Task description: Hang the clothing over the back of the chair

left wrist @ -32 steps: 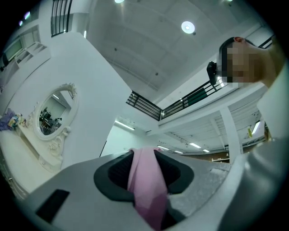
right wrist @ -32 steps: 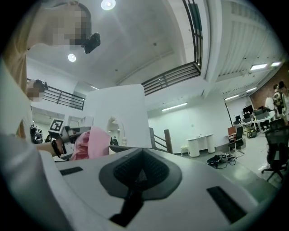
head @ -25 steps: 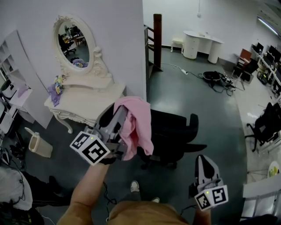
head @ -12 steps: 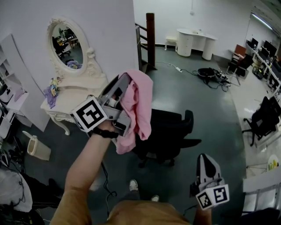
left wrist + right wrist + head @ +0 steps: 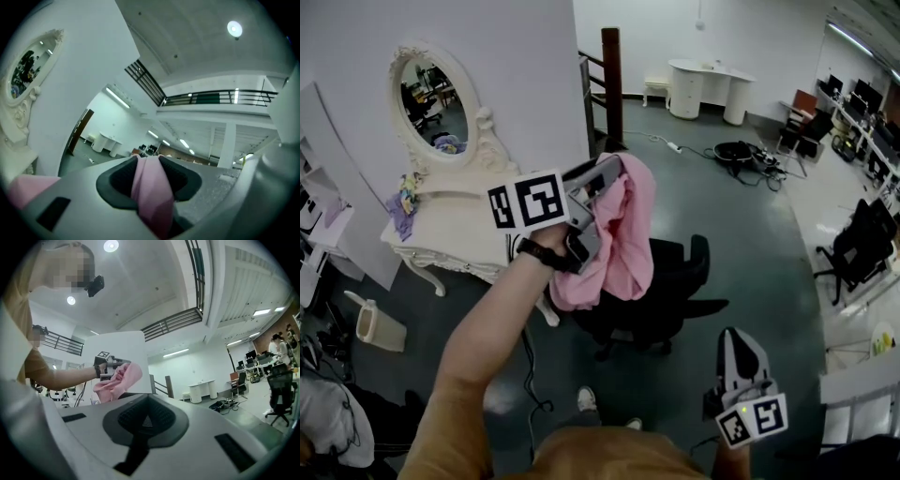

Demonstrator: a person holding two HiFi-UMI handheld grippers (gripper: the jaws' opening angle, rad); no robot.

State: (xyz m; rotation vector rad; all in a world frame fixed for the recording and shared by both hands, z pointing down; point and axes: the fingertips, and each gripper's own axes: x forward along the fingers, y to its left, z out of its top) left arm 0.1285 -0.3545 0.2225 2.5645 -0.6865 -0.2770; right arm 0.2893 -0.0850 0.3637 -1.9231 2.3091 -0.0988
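My left gripper [image 5: 609, 174] is raised at arm's length and shut on a pink piece of clothing [image 5: 625, 236]. The cloth hangs in a bunch from the jaws, above the black office chair [image 5: 680, 286] on the floor. In the left gripper view a fold of the pink clothing [image 5: 150, 192] is pinched between the pads of my left gripper [image 5: 147, 161]. My right gripper [image 5: 737, 337] is held low at the bottom right, shut and empty, to the right of the chair. The right gripper view shows the closed jaws of my right gripper [image 5: 146, 399] and, beyond them, the pink clothing [image 5: 117, 378].
A white dressing table [image 5: 441, 220] with an oval mirror [image 5: 431, 94] stands left of the chair against a white partition. A waste bin [image 5: 375, 323] sits at the lower left. More office chairs [image 5: 853, 253], floor cables [image 5: 750, 155] and a white desk [image 5: 708, 89] lie to the right and beyond.
My left gripper has swung up and to the right with the pink clothing, which now hangs over the chair. The right gripper has stayed put.
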